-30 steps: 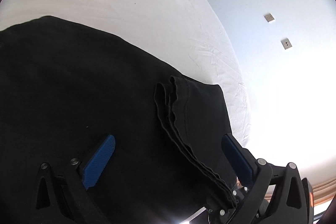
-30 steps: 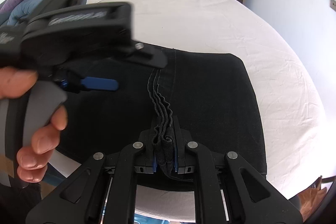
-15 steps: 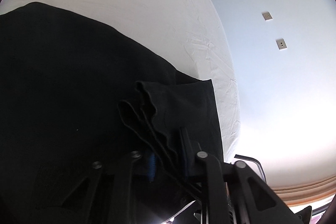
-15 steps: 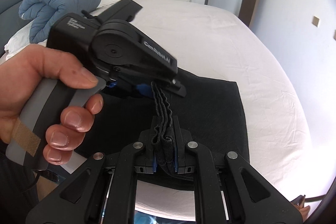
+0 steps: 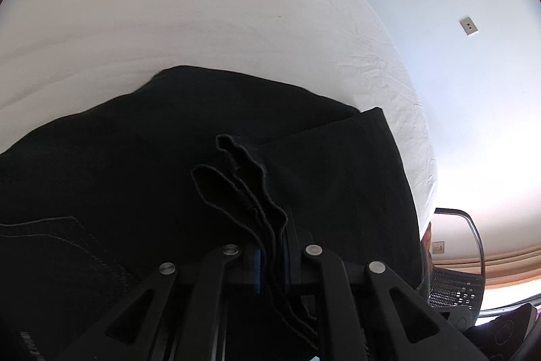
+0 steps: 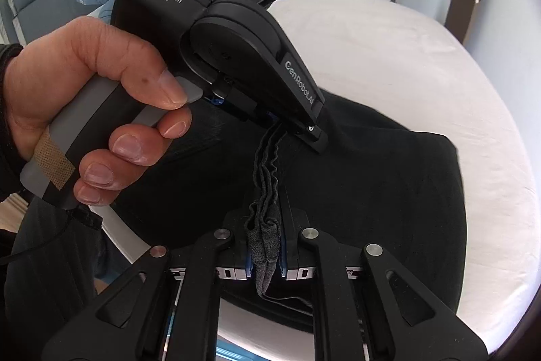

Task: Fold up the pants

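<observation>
Pinching the same bunched hem edge, both grippers have their jaws clenched on the black pants (image 6: 372,185) (left gripper (image 5: 272,256), right gripper (image 6: 265,246)); the rest of the garment lies spread on the white bed (image 6: 422,63), near its edge.

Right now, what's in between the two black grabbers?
A short, wavy stretch of the black pants' layered hem edge runs from the right gripper to the left gripper, both pinching it; the right wrist view shows this.
</observation>
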A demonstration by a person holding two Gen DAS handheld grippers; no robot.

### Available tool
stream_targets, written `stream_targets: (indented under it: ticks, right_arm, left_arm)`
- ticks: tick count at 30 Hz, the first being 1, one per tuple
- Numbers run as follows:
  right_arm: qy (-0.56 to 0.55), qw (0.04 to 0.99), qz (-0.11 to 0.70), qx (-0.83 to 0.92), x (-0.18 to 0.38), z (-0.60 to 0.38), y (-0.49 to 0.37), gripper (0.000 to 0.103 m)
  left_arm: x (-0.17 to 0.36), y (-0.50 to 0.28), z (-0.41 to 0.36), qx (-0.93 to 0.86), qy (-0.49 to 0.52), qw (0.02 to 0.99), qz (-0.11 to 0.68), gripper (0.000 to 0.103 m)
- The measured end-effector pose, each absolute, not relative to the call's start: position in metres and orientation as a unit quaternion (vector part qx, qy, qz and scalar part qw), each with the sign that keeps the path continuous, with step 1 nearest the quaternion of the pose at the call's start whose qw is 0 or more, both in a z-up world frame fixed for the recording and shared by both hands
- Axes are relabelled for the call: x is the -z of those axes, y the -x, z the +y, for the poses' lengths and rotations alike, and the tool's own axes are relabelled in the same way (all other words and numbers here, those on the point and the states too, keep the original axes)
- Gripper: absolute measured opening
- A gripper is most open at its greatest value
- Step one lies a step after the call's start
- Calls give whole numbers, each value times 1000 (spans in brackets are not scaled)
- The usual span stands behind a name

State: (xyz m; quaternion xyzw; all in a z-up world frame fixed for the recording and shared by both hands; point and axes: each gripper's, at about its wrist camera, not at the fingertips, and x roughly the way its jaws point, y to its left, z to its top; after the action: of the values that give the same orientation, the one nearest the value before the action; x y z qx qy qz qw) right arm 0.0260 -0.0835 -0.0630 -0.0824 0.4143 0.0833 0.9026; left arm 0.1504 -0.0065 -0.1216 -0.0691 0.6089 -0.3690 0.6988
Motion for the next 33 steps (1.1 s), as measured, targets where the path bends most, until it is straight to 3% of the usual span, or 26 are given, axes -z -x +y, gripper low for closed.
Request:
stream_targets:
  ticks: [12, 18, 19, 20, 21, 22, 23, 25, 29, 31, 33]
  right_arm:
    - [79, 879, 456, -114, 97, -63, -26, 10]
    - [79, 868, 475, -121, 113, -59, -23, 16]
    - [74, 867, 476, -126, 113, -62, -20, 23]
    - [65, 866, 478, -135, 111, -65, -16, 29]
    - [57, 863, 482, -143, 110, -68, -11, 57]
    - [46, 862, 483, -148, 106, -75, -4, 84]
    - [31, 866, 477, -151, 101, -83, 7, 87]
    - [-3, 867, 469, -165, 90, -99, 27, 87]
    - [-110, 874, 434, -187, 58, -177, 57, 84]
    - [-189, 861, 428, -200, 50, -228, 53, 69]
    - [-266, 842, 415, -220, 47, -277, 34, 65]
  left_arm:
    - [127, -155, -2, 354, 46, 712, 604, 10]
    - [126, -155, -10, 354, 14, 730, 584, 16]
    - [124, -152, -9, 353, 11, 733, 582, 22]
    - [121, -149, -8, 350, 5, 736, 579, 33]
    - [119, -145, -8, 347, 0, 740, 576, 41]
    - [115, -141, -7, 338, -9, 748, 571, 60]
    - [111, -138, -7, 323, -22, 762, 561, 72]
    - [101, -130, -2, 280, -64, 796, 533, 80]
    - [80, -109, -8, 231, -104, 840, 480, 81]
    - [73, -92, -21, 234, -117, 850, 458, 81]
    - [74, -72, -42, 254, -138, 848, 444, 81]
